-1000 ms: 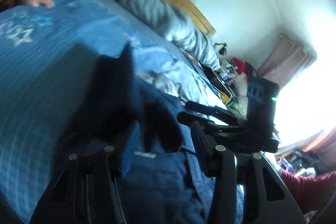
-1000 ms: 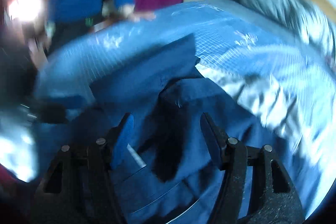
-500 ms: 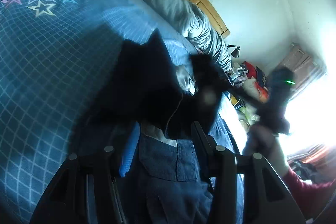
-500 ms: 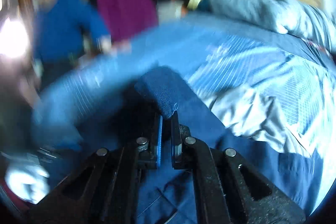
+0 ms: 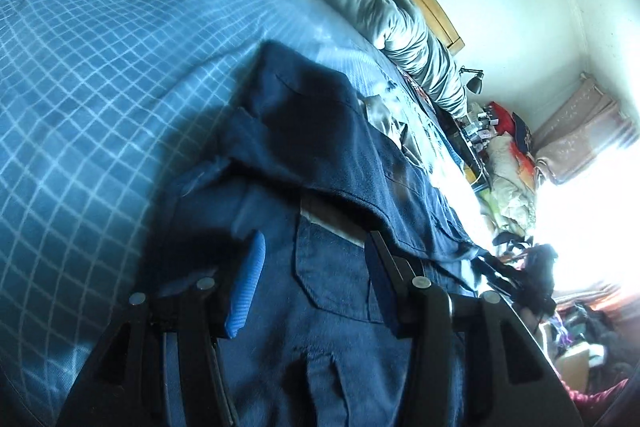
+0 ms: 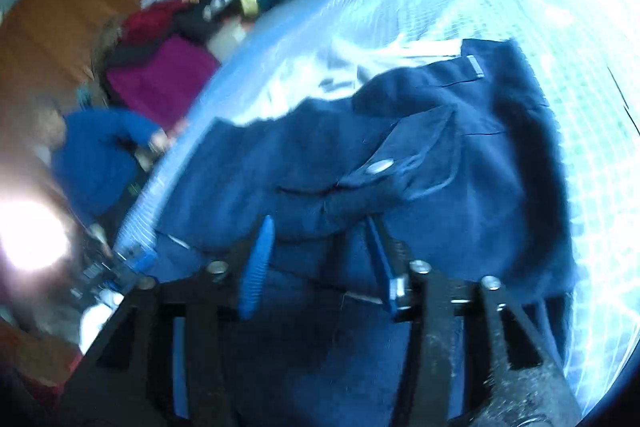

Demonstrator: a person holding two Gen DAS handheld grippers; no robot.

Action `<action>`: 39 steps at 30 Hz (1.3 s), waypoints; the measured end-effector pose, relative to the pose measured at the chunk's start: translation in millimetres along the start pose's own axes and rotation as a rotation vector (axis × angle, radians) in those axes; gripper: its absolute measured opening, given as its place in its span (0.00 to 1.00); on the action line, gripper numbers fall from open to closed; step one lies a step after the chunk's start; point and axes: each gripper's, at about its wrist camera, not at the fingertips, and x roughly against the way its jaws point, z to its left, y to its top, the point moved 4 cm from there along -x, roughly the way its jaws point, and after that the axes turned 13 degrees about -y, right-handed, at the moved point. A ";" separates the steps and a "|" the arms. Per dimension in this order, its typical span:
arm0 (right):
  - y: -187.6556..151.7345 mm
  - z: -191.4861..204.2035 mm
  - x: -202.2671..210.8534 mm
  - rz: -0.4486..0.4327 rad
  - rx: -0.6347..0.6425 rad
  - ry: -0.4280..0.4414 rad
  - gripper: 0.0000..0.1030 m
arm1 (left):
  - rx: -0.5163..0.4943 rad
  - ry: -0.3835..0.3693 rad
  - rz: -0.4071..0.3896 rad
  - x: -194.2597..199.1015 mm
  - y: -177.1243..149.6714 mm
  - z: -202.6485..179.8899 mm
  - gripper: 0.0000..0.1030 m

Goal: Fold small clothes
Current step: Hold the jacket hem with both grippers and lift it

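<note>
Now navy garment (image 5: pixel 320 147) folded over itself, snap pocket (image 6: pixel 416 155) showing.

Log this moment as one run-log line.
task: fold small clothes | left hand-held gripper: open, over navy garment | right hand-held gripper: open, over garment | garment: partly folded on blue bedspread

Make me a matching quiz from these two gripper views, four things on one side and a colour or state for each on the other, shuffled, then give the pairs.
Things:
1. denim garment
2. bedspread
3. left gripper
4. snap button

States:
A. light blue grid with stars
B. open, nothing between its fingers
C. dark blue, partly folded over itself
D. silver, on a pocket flap

Pairs: 1-C, 2-A, 3-B, 4-D
</note>
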 end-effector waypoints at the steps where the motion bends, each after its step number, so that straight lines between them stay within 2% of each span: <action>1: 5.0 -5.0 2.8 -0.016 -0.033 0.019 0.56 | 0.003 0.003 -0.002 1.4 0.1 0.5 0.52; 3: 12.5 -16.1 3.2 -0.021 -0.099 0.034 0.68 | 0.019 -0.004 -0.012 5.5 0.5 2.1 0.53; 6: 25.1 -32.6 -17.8 0.051 -0.200 0.070 0.68 | 0.035 0.005 -0.035 10.3 8.2 2.8 0.53; 10: 27.5 -52.6 -31.5 0.111 -0.463 0.287 0.72 | 0.029 0.018 -0.078 28.9 12.5 -1.8 0.53; 13: 26.6 -66.9 -37.8 0.143 -0.574 0.357 0.73 | 0.033 0.031 -0.105 40.2 16.6 -0.3 0.54; 15: 29.4 -69.5 -41.2 0.164 -0.566 0.354 0.72 | 0.018 0.051 -0.104 41.2 20.5 -1.0 0.54; 16: 30.2 -67.4 -45.6 0.192 -0.542 0.328 0.70 | 0.009 0.056 -0.101 41.4 22.2 -3.0 0.54; 19: 36.9 -53.2 -51.2 0.251 -0.391 0.215 0.58 | -0.026 0.060 -0.080 31.6 26.5 -10.8 0.54; 20: 39.6 -50.9 -50.5 0.252 -0.348 0.182 0.42 | -0.035 0.063 -0.073 28.3 27.3 -12.7 0.54; 21: 42.6 -47.5 -51.0 0.253 -0.311 0.161 0.12 | -0.046 0.063 -0.066 22.7 28.9 -15.4 0.54; 22: 46.1 -43.8 -50.5 0.249 -0.271 0.139 0.09 | -0.052 0.062 -0.062 19.9 30.5 -17.4 0.54; 24: 54.8 -31.0 -40.7 0.204 -0.186 0.136 0.08 | -0.066 0.067 -0.066 14.8 38.9 -20.9 0.54; 27: 72.4 -5.8 -8.1 0.073 -0.064 0.201 0.08 | -0.069 0.081 -0.106 17.3 53.2 -21.2 0.54; 29: 78.7 -4.6 2.4 0.025 -0.039 0.239 0.08 | -0.079 0.098 -0.130 19.8 63.4 -19.1 0.54; 31: 76.6 -18.6 -2.6 0.029 -0.050 0.227 0.08 | -0.115 0.120 -0.119 14.3 69.3 -22.4 0.54; 34: 60.3 -46.3 -23.3 0.088 -0.080 0.180 0.08 | -0.182 0.137 -0.047 -9.5 70.1 -30.0 0.54; 35: 51.2 -53.1 -26.8 0.122 -0.090 0.165 0.09 | -0.209 0.162 0.001 -23.1 66.4 -29.5 0.54; 37: 35.6 -62.7 -35.1 0.166 -0.108 0.126 0.11 | -0.250 0.303 0.104 -46.9 58.8 -17.4 0.54; 38: 32.4 -63.9 -32.3 0.162 -0.123 0.141 0.11 | -0.269 0.382 0.156 -56.1 54.1 -6.3 0.49; 39: 30.7 -63.3 -27.4 0.155 -0.129 0.148 0.12 | -0.286 0.417 0.168 -57.7 52.6 -1.3 0.43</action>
